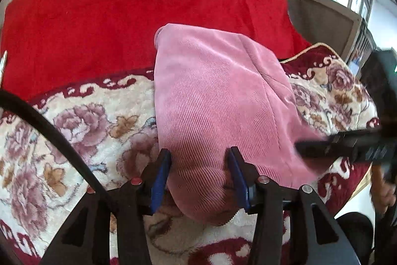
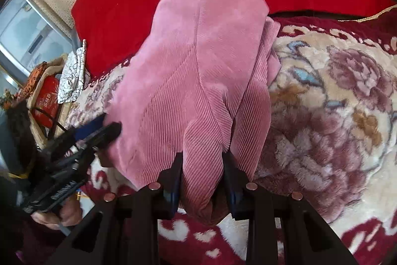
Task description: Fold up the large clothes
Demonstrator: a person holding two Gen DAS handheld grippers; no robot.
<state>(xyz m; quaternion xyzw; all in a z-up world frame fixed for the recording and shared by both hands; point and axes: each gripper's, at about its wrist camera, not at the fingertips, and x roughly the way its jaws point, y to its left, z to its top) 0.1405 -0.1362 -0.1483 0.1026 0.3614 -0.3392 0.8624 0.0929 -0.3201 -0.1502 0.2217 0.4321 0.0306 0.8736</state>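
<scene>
We see the pink corduroy garment [image 1: 213,101] folded on the floral blanket [image 1: 82,121]. The left gripper [image 1: 198,173] stands apart around its hem (not pressing); the right gripper [image 2: 202,180] pinches a ridge. Pulling one-handed could drag the fold askew.

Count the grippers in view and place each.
2: the left gripper open over the pink corduroy garment's near-left edge; the right gripper pinching its near-right fold.

Pink garment [image 1: 213,101]: soft ribbed corduroy cloth, matt. Floral blanket [image 1: 82,131]: thick fuzzy plush. Red cover [image 1: 129,6]: velvety nap. Tools' pads [image 1: 158,180]: smooth blue plastic.
</scene>
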